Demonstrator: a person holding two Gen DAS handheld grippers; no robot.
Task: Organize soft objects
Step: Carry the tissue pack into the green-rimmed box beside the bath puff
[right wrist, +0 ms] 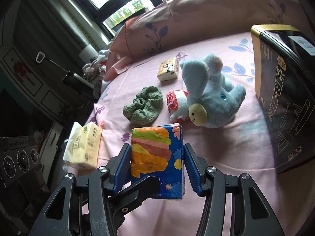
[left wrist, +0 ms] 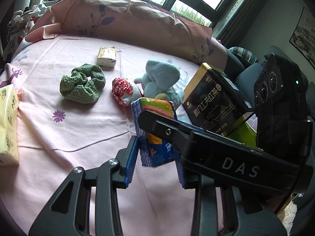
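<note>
A blue flowered tissue pack (left wrist: 155,108) (right wrist: 155,143) with an orange and green panel stands upright over the pink bed sheet (left wrist: 59,141). My left gripper (left wrist: 156,157) is shut on its thin sides near the bottom. My right gripper (right wrist: 157,161) is shut on its wider sides. One of the right gripper's fingers (left wrist: 157,127) crosses in front of the pack in the left wrist view. A left finger (right wrist: 137,190) shows under the pack in the right wrist view. Beyond lie a green knitted scrunchie (left wrist: 82,86) (right wrist: 143,108), a red-and-white soft toy (left wrist: 122,90) (right wrist: 176,104) and a blue plush elephant (left wrist: 159,80) (right wrist: 212,100).
A small beige tissue pack (left wrist: 106,57) (right wrist: 168,69) lies further back. A yellow tissue pack (left wrist: 7,122) (right wrist: 84,149) sits at the bed's left edge. A black and gold tea tin (left wrist: 212,102) (right wrist: 285,98) stands on the right. Pink pillows (left wrist: 128,17) line the far side under the windows.
</note>
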